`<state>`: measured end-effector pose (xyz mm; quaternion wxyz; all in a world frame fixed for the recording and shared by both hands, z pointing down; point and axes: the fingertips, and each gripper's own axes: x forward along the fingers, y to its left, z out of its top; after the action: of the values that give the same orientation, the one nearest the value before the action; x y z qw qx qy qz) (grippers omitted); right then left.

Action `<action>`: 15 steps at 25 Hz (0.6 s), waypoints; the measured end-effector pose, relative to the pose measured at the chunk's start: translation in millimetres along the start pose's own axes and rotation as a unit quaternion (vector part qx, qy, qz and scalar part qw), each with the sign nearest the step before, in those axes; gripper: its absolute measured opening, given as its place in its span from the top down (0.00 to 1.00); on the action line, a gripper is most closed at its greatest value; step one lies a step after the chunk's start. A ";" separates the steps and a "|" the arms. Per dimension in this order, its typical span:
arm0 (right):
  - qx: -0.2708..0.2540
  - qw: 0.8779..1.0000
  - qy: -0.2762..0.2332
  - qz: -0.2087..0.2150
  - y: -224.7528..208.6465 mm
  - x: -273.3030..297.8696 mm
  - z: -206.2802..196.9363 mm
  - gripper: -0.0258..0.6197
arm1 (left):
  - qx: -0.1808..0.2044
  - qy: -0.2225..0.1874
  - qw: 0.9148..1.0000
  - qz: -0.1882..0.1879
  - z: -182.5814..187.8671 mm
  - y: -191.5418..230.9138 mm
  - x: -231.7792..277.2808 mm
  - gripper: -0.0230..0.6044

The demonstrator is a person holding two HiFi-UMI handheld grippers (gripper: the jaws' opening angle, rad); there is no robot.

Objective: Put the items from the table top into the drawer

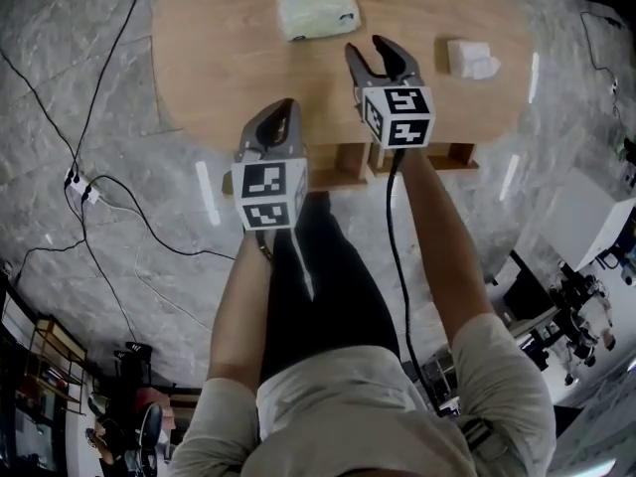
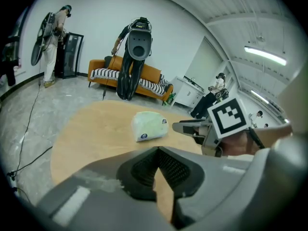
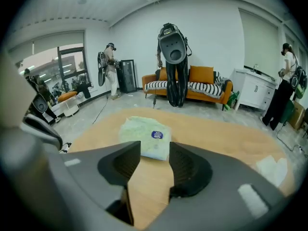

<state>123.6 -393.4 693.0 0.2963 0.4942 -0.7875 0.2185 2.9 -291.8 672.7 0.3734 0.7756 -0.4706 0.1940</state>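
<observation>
Hovering just short of the pale green packet (image 1: 318,12) on the oval surface (image 1: 214,63), the right claw (image 1: 381,56) gapes released and empty. The left claw (image 1: 283,117), farther from the packet, is clenched on nothing. A white wad (image 1: 471,59) lies right of the packet.

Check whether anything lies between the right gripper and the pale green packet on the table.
Nothing visible does. The right gripper, jaws apart, points at the pale green packet, and only bare table lies between them. The white wad sits well aside.
</observation>
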 end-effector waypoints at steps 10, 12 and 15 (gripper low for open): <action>0.023 0.998 0.059 0.006 -23.3 57.9 -13.4 0.53 | -0.010 0.011 1.000 -0.017 -17.6 -4.8 -10.7 0.93; 0.022 0.997 0.068 0.008 -20.9 62.1 -13.6 0.54 | -0.021 0.014 1.000 -0.018 -22.1 -4.0 -12.7 0.93; 0.018 0.997 0.076 -0.001 -23.1 68.0 -15.4 0.59 | -0.023 0.015 0.999 -0.025 -25.8 -10.3 -12.7 0.93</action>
<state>125.6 -437.4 751.8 0.3466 0.4820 -0.7583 0.2694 7.1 -262.0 677.0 0.4027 0.7752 -0.4501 0.1853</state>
